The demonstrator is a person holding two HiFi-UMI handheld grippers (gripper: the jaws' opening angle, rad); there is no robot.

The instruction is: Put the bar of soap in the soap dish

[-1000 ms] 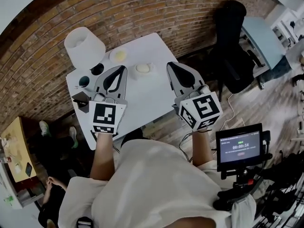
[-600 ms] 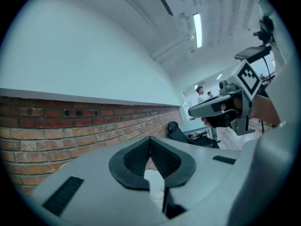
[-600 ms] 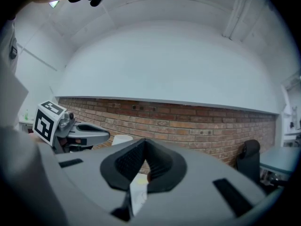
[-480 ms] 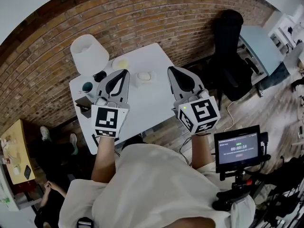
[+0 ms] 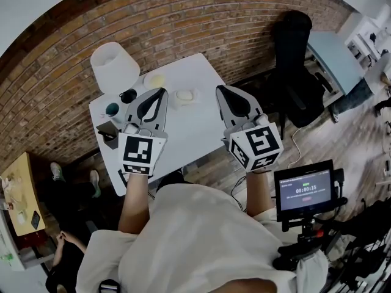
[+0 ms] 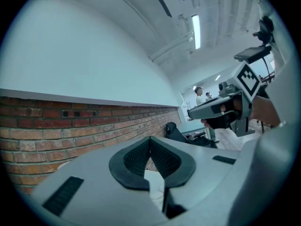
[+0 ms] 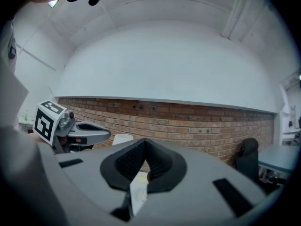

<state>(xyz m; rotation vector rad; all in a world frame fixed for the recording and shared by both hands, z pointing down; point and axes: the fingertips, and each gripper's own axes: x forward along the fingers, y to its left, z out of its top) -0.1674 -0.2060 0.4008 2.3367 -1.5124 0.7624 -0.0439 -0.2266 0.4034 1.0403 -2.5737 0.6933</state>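
Bar of soap [image 5: 185, 95] apparently the cream oval resting in the white soap dish [image 5: 195, 98] towards the far edge of the surface [image 5: 189, 130], though too small to confirm. Probably light, hard and slick; best pinched squarely across the long flanks to avoid squirting free. Left claw [image 5: 159, 93] and right claw [image 5: 221, 90] pressed fully closed on nothing, poised on either side, short of the dish.

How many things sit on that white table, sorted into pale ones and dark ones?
Pale: 3 (lamp, yellowish round piece, white dish)
Dark: 3 (black lump, teal cup, dark box)
Total: 6
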